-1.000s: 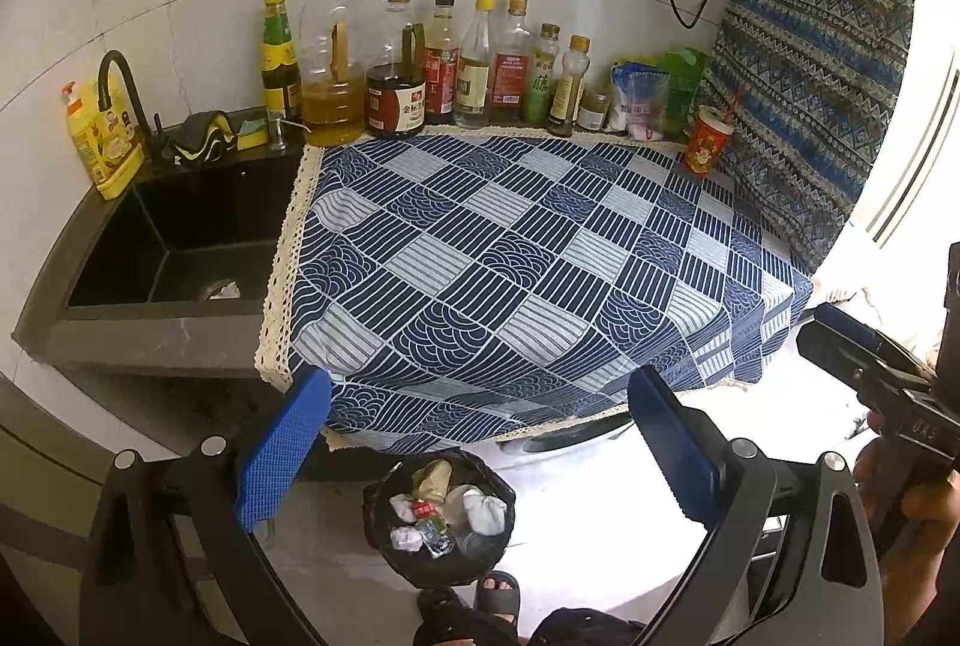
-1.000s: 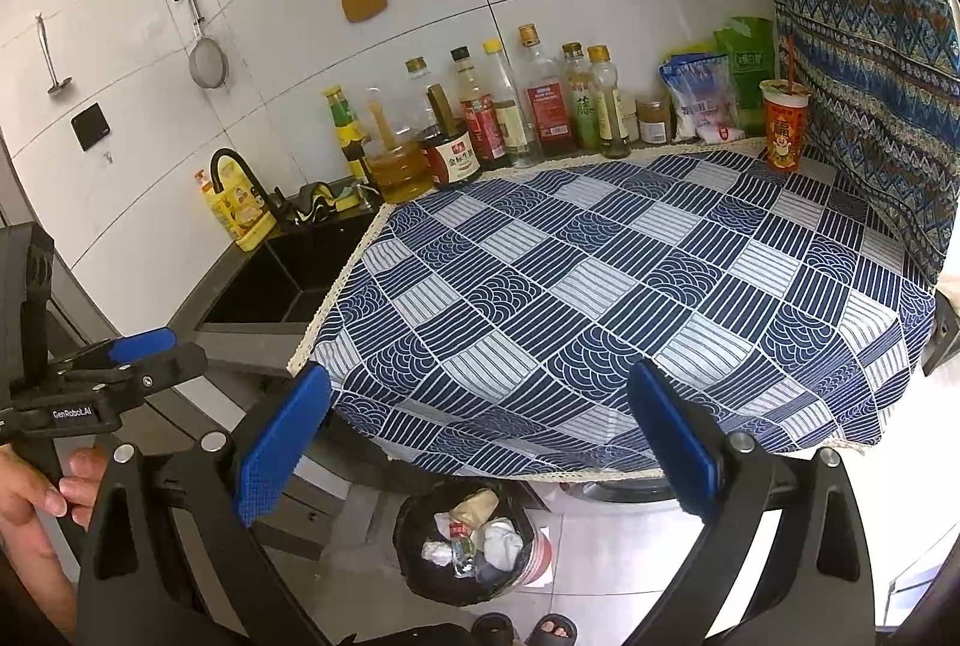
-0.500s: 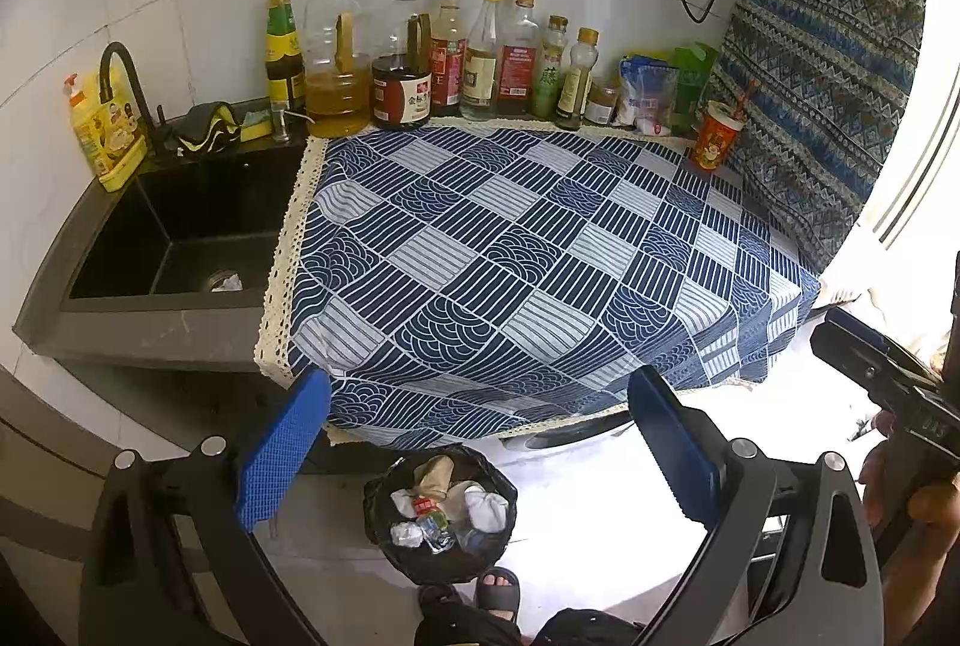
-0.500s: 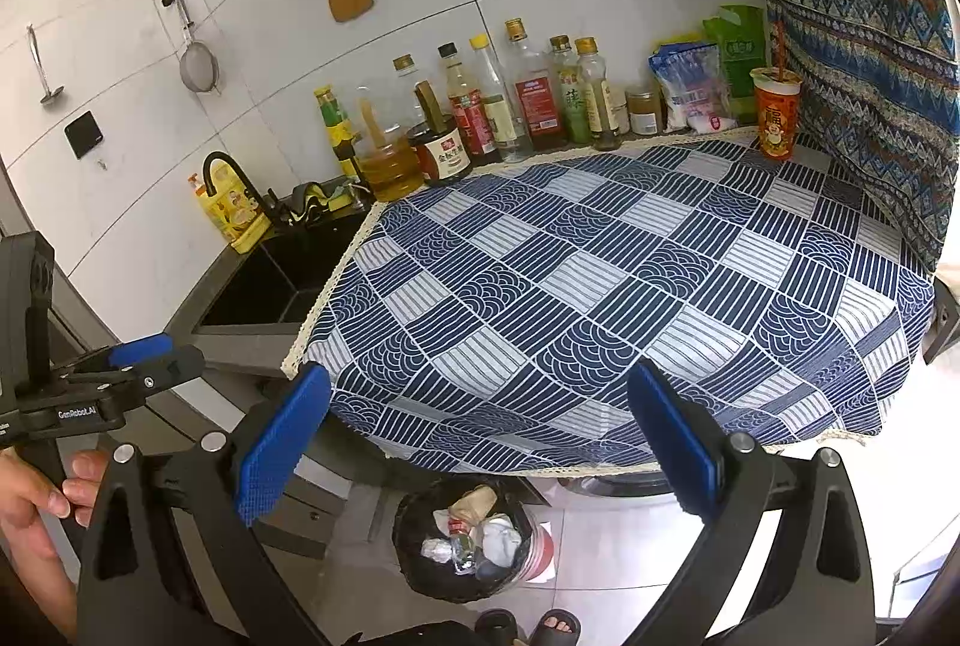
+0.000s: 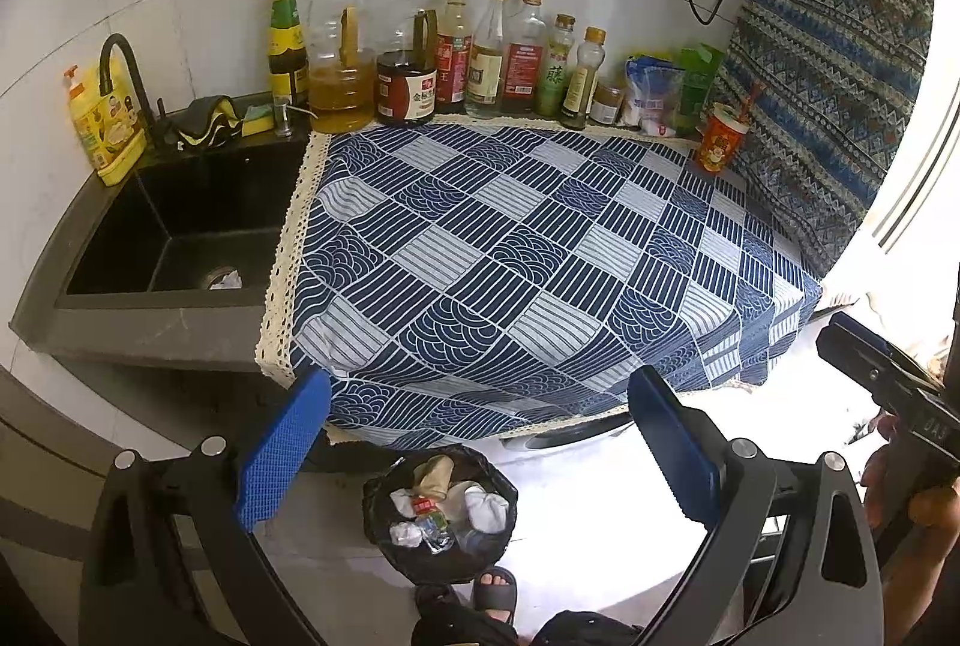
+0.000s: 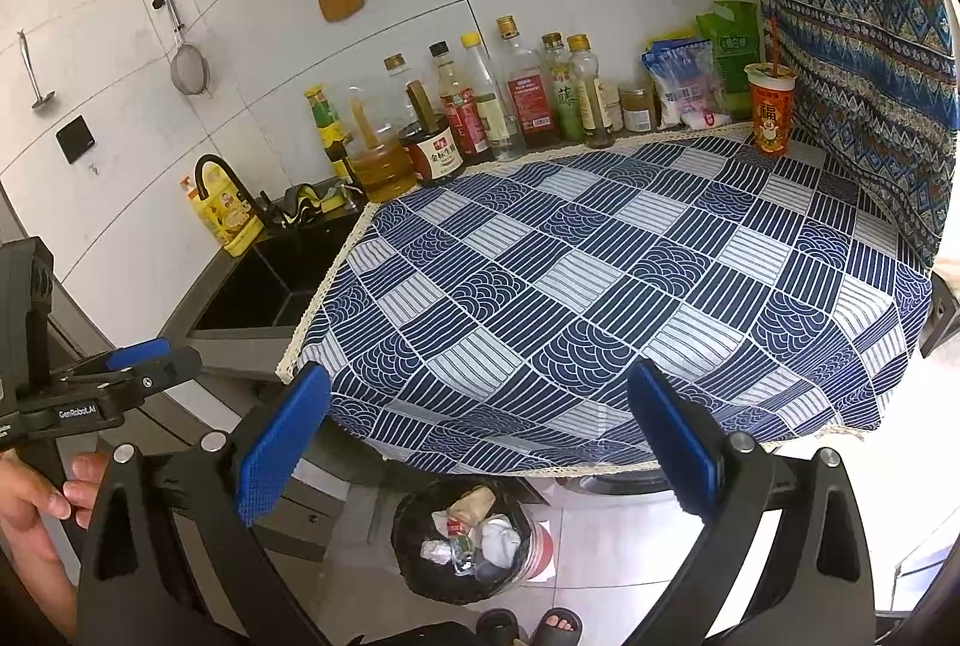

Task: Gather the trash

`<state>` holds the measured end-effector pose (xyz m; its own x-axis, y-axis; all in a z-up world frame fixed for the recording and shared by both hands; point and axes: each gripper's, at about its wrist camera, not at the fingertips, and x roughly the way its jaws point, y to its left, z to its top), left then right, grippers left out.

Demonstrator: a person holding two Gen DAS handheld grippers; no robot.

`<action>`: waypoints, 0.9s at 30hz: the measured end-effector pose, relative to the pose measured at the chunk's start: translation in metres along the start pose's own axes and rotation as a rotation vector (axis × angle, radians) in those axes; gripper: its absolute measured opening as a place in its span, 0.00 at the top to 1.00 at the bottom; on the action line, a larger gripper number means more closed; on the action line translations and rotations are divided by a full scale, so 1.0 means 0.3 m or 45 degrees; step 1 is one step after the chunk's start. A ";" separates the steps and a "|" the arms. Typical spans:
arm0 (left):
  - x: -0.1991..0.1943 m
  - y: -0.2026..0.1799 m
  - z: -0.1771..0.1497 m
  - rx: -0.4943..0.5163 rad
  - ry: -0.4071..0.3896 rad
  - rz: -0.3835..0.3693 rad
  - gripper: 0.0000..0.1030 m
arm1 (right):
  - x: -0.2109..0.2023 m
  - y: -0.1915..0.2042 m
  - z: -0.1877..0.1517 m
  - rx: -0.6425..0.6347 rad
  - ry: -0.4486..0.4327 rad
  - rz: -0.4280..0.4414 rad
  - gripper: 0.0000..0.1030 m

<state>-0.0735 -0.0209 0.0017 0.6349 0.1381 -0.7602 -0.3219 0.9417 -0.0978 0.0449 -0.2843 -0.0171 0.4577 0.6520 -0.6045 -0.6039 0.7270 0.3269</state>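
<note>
A black-lined trash bin (image 5: pixel 441 517) stands on the floor below the counter's front edge, holding crumpled paper and wrappers; it also shows in the right wrist view (image 6: pixel 471 538). My left gripper (image 5: pixel 480 436) is open and empty, held above the bin in front of the counter. My right gripper (image 6: pixel 477 433) is open and empty, also held above the bin. A red paper cup with a straw (image 5: pixel 723 139) stands at the counter's back right, seen too in the right wrist view (image 6: pixel 771 109). A scrap of paper (image 5: pixel 225 279) lies in the sink.
A blue patterned cloth (image 5: pixel 540 250) covers the counter (image 6: pixel 600 286). Several bottles (image 5: pixel 456 52) and bags line the back wall. A black sink (image 5: pixel 174 232) with a faucet is at the left. A patterned curtain (image 5: pixel 828 64) hangs at the right.
Both grippers have drawn back and risen slightly, so the counter sits a little lower and further in view. Both stay open and empty.
</note>
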 end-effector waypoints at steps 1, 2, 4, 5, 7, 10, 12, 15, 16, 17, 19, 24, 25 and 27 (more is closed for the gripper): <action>0.001 0.002 0.000 0.002 0.002 -0.002 0.07 | 0.003 0.002 0.001 0.003 0.003 0.003 0.05; 0.002 0.004 0.001 0.004 0.004 -0.005 0.07 | 0.007 0.002 0.002 0.008 0.010 0.006 0.05; -0.001 0.007 0.003 0.006 -0.001 -0.006 0.07 | 0.008 0.004 0.003 0.012 0.016 0.012 0.05; -0.004 0.010 0.005 0.007 -0.004 -0.006 0.07 | 0.005 0.007 0.001 0.005 0.011 0.012 0.05; -0.005 0.011 0.004 0.010 -0.002 -0.006 0.07 | 0.010 0.021 0.004 -0.004 0.013 0.008 0.05; -0.012 0.013 0.002 0.016 -0.006 -0.005 0.07 | 0.009 0.032 0.003 0.000 0.009 0.012 0.05; -0.017 0.020 0.000 0.012 -0.006 -0.008 0.07 | 0.007 0.035 0.002 -0.004 0.010 0.015 0.05; -0.024 0.026 -0.005 0.016 -0.005 -0.006 0.07 | 0.010 0.047 0.002 -0.009 0.020 0.014 0.05; -0.026 0.028 -0.005 0.015 -0.006 -0.007 0.07 | 0.009 0.052 0.003 -0.011 0.018 0.016 0.05; -0.027 0.029 -0.005 0.015 -0.008 -0.009 0.07 | 0.005 0.056 0.004 -0.017 0.015 0.015 0.05; -0.025 0.027 -0.005 0.016 -0.009 -0.016 0.07 | 0.006 0.064 0.004 -0.024 0.012 0.013 0.05; -0.024 0.012 -0.008 0.040 -0.004 -0.027 0.07 | 0.004 0.067 0.007 -0.025 0.010 0.009 0.05; -0.025 0.014 -0.008 0.036 -0.005 -0.025 0.07 | 0.003 0.068 0.006 -0.025 0.010 0.006 0.05; -0.024 0.020 -0.006 0.022 -0.005 -0.026 0.07 | 0.002 0.069 0.007 -0.023 0.009 0.002 0.05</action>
<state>-0.0812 -0.0168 0.0055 0.6440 0.1198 -0.7556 -0.2964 0.9496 -0.1022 0.0339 -0.2684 -0.0091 0.4521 0.6515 -0.6092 -0.6161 0.7220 0.3149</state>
